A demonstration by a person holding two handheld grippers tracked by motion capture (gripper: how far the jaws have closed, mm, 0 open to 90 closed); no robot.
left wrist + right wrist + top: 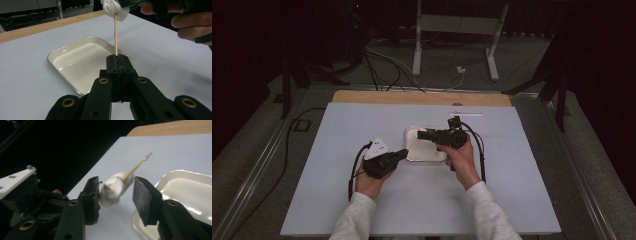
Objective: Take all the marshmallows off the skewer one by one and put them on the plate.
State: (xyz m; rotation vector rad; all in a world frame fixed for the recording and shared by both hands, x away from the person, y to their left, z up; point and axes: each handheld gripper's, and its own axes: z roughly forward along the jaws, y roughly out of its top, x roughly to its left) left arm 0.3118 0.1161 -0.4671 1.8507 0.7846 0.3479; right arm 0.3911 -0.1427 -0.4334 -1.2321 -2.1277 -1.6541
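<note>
A pale grey-blue sheet (362, 190) is covering the desk (422, 97), leaving a strip of bare wood showing along the far edge. Beyond it the room is lying dark, with a white metal frame (457, 30) standing on a grey carpeted floor (522, 65) and black and white cables (387, 65) trailing across it. Near the middle of the sheet a shallow white tray (75, 62) with rounded corners is sitting flat, its glossy bottom catching the light. The left gripper (117, 61) is holding its fingers pressed tight together on the lower end of a thin wooden skewer (116, 35), which is standing upright just at the near edge of the tray. At the top of the skewer a white marshmallow (113, 188) is sitting, raised above the desk beside the tray. The right gripper (116, 195) is reaching in from the side with its fingers (91, 197) standing partly apart around the marshmallow: one finger is touching it, while the other is standing clear with a gap showing. A person's hand (462, 160) in a light sleeve is carrying each gripper from the near side.
</note>
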